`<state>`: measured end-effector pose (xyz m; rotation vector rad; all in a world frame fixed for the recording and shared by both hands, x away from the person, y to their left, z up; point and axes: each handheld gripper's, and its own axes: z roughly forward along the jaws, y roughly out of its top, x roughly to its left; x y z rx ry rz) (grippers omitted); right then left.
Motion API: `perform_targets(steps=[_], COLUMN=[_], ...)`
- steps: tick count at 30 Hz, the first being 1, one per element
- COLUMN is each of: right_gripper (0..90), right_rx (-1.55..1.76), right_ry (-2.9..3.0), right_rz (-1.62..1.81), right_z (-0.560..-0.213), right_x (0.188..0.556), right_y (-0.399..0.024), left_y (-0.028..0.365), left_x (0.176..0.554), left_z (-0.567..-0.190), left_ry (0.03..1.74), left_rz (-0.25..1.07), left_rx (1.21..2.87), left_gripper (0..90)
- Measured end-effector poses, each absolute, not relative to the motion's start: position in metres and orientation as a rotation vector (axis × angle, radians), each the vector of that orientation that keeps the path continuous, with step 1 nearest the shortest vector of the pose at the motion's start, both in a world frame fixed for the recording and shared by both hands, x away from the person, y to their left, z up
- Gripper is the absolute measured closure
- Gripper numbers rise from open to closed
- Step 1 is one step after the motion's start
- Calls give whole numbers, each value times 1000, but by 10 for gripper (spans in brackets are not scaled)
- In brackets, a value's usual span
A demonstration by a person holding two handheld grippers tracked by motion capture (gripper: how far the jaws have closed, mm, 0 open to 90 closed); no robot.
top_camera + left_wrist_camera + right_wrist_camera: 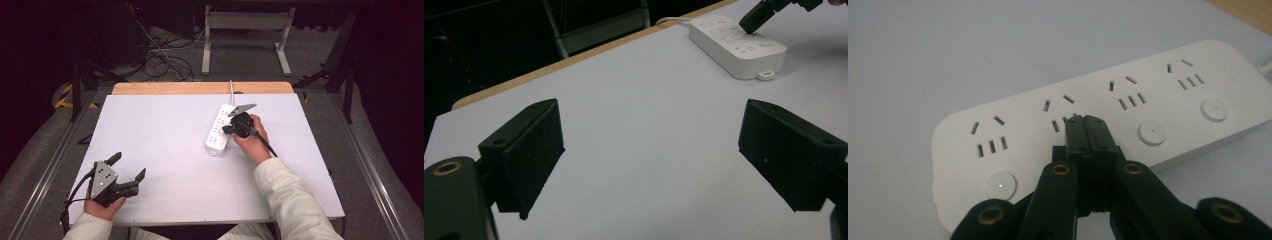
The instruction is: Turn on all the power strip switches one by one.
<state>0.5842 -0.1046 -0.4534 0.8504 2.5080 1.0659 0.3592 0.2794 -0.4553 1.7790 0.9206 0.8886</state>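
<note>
From above, the white power strip [219, 129] lies right of centre on the white counter [165, 150], the right gripper [235, 129] over it — the left gripper [131, 167] rests near the front left corner, fingers spread. Along the left gripper's own view, those fingers [524, 155] gape over bare counter, the strip far off. Right gripper view adds detail: fingers [1088, 137] pressed together, tips at the second socket, round buttons alongside.
</note>
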Motion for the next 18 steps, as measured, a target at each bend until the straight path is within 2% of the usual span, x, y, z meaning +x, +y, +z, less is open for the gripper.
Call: perform_targets(steps=[18], right_gripper=[900], right_rx=[857], right_ry=[2502], right_rz=[1061], right_z=[-456], right_x=[582], right_y=[-104], left_y=[279], left_x=[358], left_z=[-455], left_ry=[919], left_rz=[888], left_rx=[1781], left_gripper=[114])
